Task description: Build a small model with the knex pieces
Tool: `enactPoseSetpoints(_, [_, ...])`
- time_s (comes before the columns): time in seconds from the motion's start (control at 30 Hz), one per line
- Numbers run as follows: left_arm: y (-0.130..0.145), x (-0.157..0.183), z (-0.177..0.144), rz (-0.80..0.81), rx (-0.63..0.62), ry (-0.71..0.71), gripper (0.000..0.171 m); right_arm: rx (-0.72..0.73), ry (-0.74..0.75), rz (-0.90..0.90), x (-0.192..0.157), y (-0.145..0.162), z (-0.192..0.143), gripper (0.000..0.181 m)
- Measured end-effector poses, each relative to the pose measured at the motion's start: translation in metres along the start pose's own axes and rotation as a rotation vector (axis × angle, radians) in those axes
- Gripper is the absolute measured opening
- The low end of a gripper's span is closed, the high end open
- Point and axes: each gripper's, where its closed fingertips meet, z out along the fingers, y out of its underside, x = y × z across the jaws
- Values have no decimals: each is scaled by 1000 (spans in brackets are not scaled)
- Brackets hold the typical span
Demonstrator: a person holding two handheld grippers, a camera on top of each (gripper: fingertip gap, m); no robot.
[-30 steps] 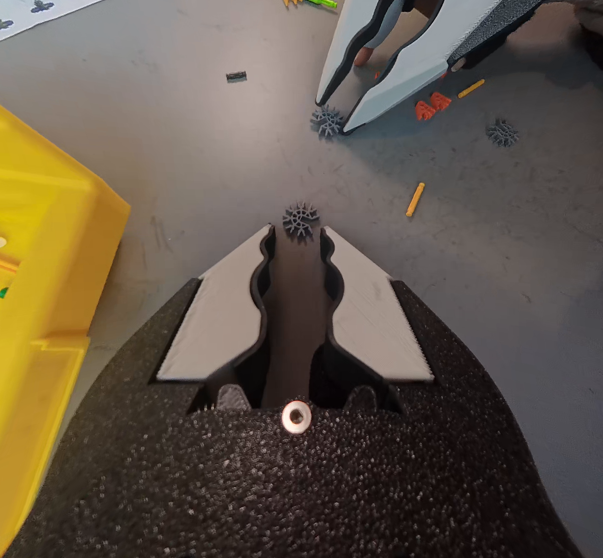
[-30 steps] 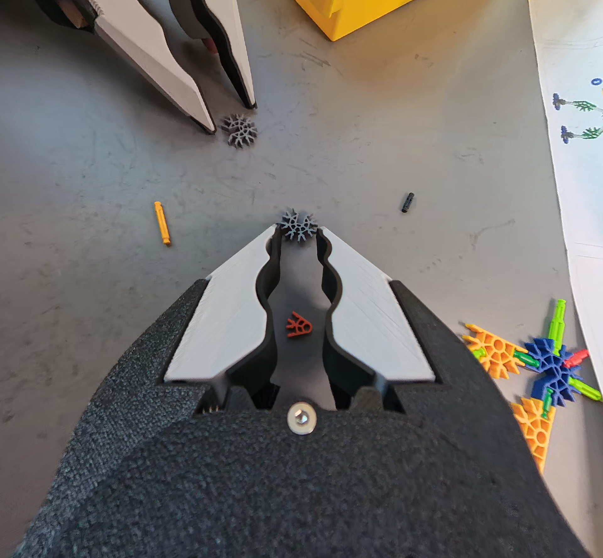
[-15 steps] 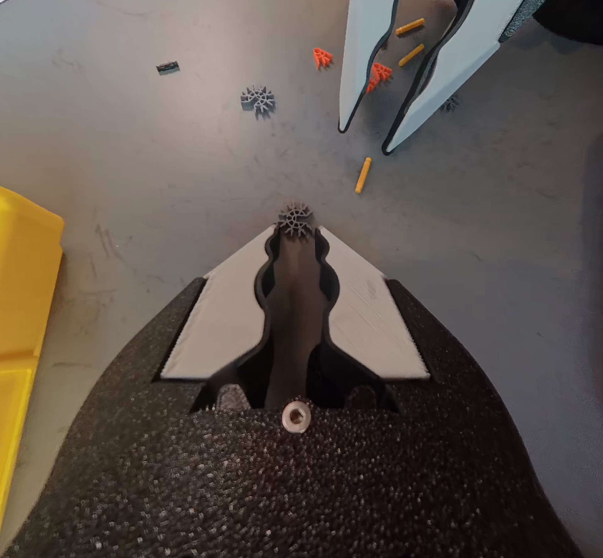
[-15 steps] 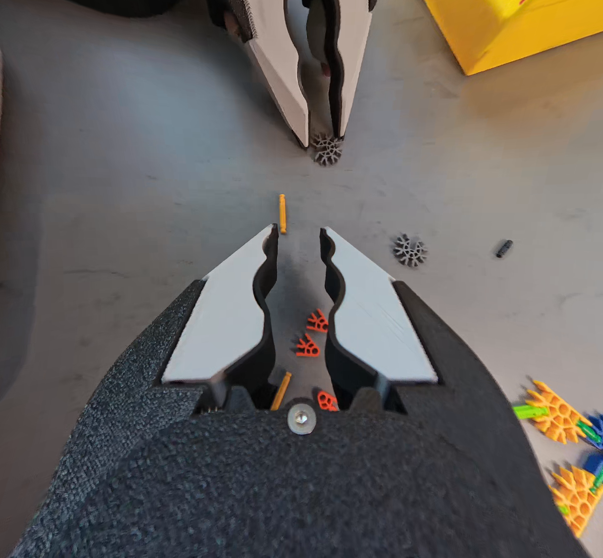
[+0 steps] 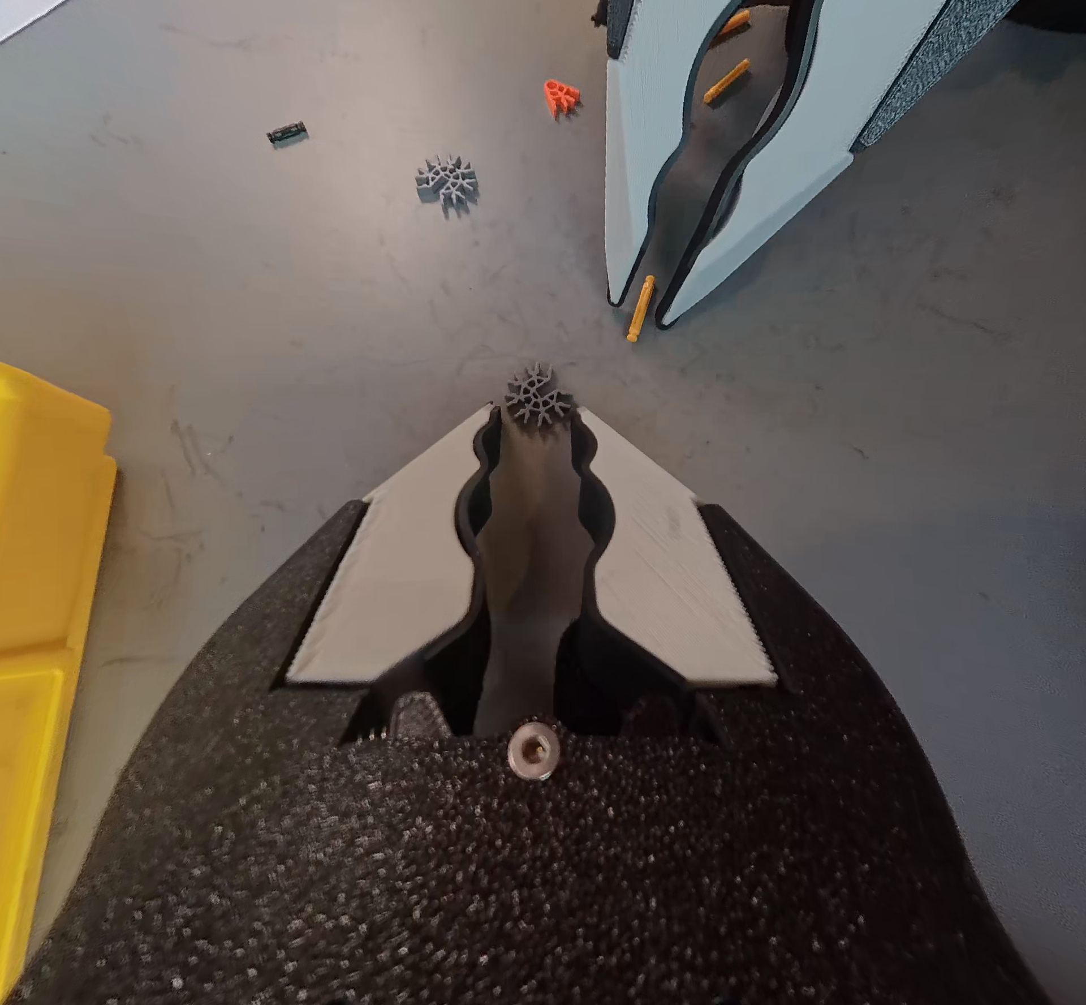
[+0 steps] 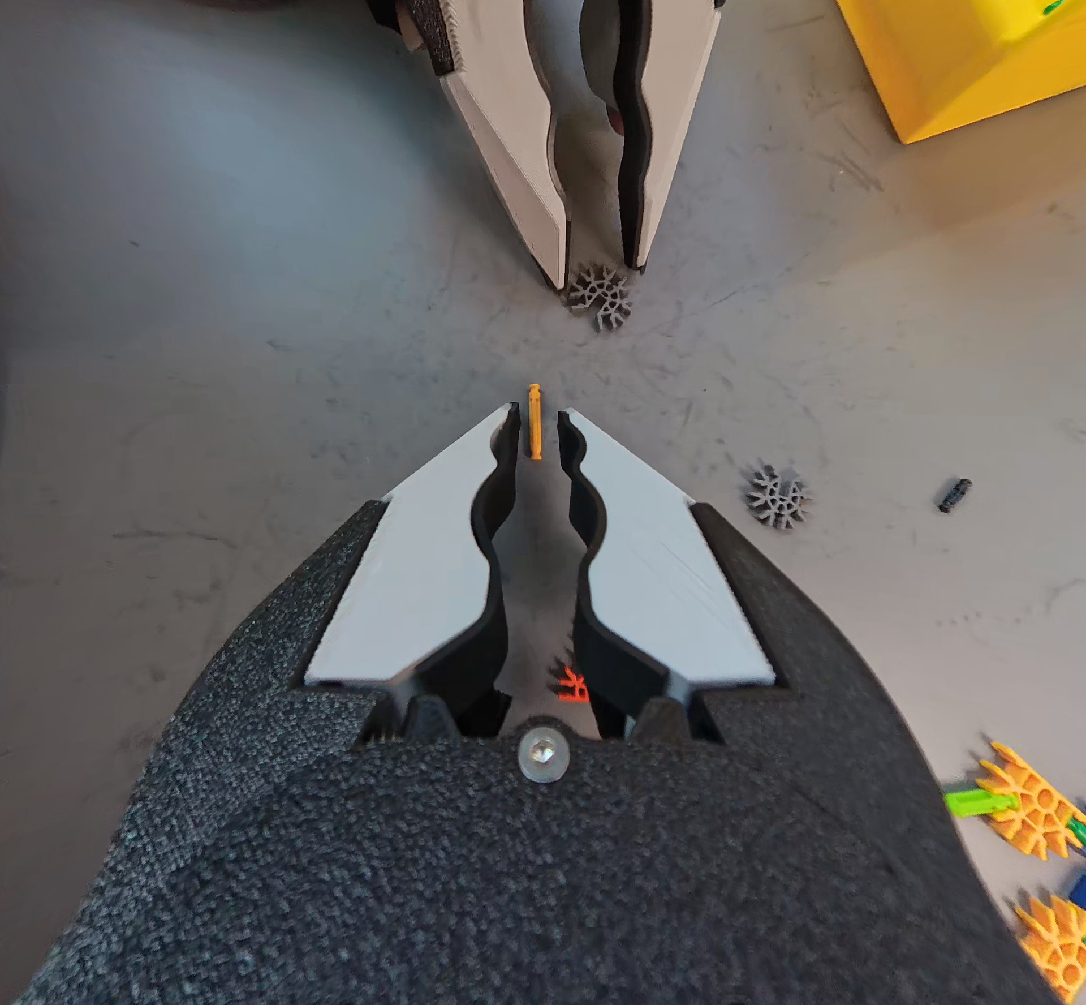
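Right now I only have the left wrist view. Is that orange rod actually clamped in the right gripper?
Observer: No. The right gripper is open; the orange rod lies loose between its fingertips, nearer its left finger.
Operator: Anything underneath it?
Observer: A red connector lies on the table between the finger bases.
Operator: And my grey connector?
Observer: The left gripper pinches only the grey connector's edge; most sticks out past the tips.

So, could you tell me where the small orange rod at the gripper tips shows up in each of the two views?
Left wrist view: the orange rod lies right of centre in the upper half, between the tips of the right gripper.
Right wrist view: the same rod sits just above centre, between that gripper's own open tips.
Shared landmark: the grey snowflake connector pinched by the left gripper.
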Motion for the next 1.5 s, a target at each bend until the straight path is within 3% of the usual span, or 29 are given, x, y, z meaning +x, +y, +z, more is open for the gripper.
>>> enactPoseSetpoints(0.27, [-6,7,6,18,12,33,21,12,-45,8,-5,-1,1,1])
enactPoseSetpoints(0.63, [-12,72,14,237,27,326,21,49,-149,-25,-19,3,-19,1])
enactPoseSetpoints(0.93, [-11,56,10,222,33,266,25,25,-198,-64,-32,6,-15,1])
enactPoseSetpoints(1.5, [-11,64,13,193,34,274,21,-13,-178,-54,-32,8,-11,1])
